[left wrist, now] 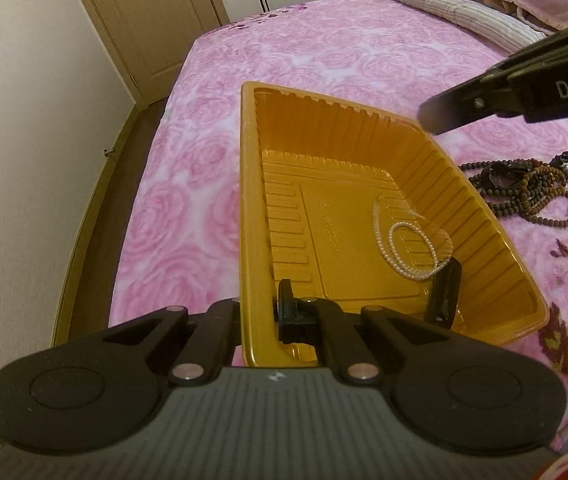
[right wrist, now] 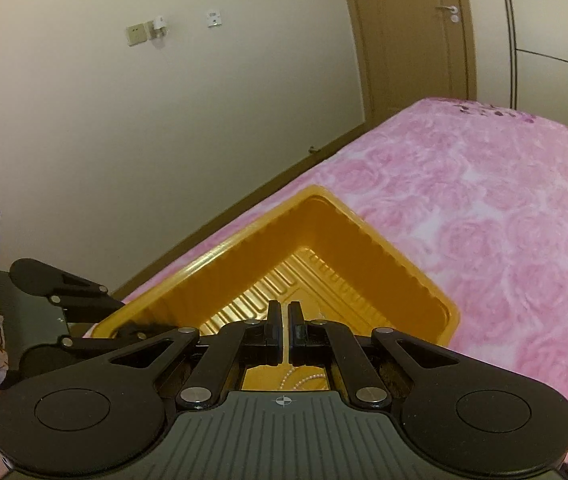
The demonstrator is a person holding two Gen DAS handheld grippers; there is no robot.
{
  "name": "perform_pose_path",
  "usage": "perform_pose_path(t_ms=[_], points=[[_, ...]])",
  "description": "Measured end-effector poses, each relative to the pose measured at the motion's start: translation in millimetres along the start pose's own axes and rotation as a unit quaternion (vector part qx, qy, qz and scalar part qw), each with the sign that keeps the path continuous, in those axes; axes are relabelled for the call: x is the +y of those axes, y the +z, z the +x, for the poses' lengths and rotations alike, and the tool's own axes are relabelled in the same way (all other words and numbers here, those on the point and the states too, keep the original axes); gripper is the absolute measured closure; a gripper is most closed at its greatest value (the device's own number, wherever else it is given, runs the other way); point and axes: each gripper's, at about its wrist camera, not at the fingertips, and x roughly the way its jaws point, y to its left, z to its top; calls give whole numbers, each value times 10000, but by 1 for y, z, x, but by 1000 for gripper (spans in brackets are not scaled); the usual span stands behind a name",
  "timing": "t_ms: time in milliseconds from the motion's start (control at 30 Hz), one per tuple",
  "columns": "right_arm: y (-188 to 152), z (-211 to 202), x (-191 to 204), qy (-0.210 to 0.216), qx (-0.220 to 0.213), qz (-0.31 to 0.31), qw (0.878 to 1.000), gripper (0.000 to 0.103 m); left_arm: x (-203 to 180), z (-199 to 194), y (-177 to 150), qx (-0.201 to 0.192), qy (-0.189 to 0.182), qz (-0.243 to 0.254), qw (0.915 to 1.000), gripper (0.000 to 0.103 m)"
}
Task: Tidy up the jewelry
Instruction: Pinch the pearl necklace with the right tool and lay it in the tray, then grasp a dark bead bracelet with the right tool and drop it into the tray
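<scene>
Steadying the tray (left wrist: 251,208) on the bed (left wrist: 187,184): left hand-held gripper (left wrist: 364,296) sits at the tray's near end, jaws spread wide, one finger (left wrist: 284,312) just inside the left wall, the other (left wrist: 446,292) on the floor beside the pearls (left wrist: 408,240); it grips nothing. Pearls lie coiled in the tray's near right part. Right hand-held gripper (right wrist: 285,316) hovers above the tray (right wrist: 388,256), jaws nearly together with a thin gap, nothing between them. Dark bead strands (left wrist: 532,188) lie tangled on the bed just right of the tray, outside it. Judgement: one piece is stowed and the beads come next. That calls for swinging the right gripper over to the pile, spreading its jaws and pinching a single strand clear of the tangle.
</scene>
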Motion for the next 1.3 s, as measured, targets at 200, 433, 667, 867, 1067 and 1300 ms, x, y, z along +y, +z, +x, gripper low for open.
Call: perform_pose_path(t_ms=[200, 433, 667, 867, 1067, 1300], points=[[-18, -29, -19, -347, -289, 490, 9978, 51, 0, 0, 0, -1, 5, -13, 10000, 100], [-74, -68, -47, -1161, -350, 1139, 9861, 51, 0, 1, 0, -1, 10, -21, 10000, 100], [-118, -99, -66, -1759, -333, 1545, 9716, 51, 0, 1, 0, -1, 10, -16, 10000, 100], [-145, -115, -73, -2076, -314, 1633, 9640, 51, 0, 1, 0, -1, 4, -20, 10000, 100], [-162, -120, -84, -2394, -187, 1699, 9558, 51, 0, 1, 0, -1, 14, -22, 10000, 100], [-170, -118, -115, -2887, -111, 1607, 9438, 51, 1, 1, 0, 4, 22, -25, 10000, 100]])
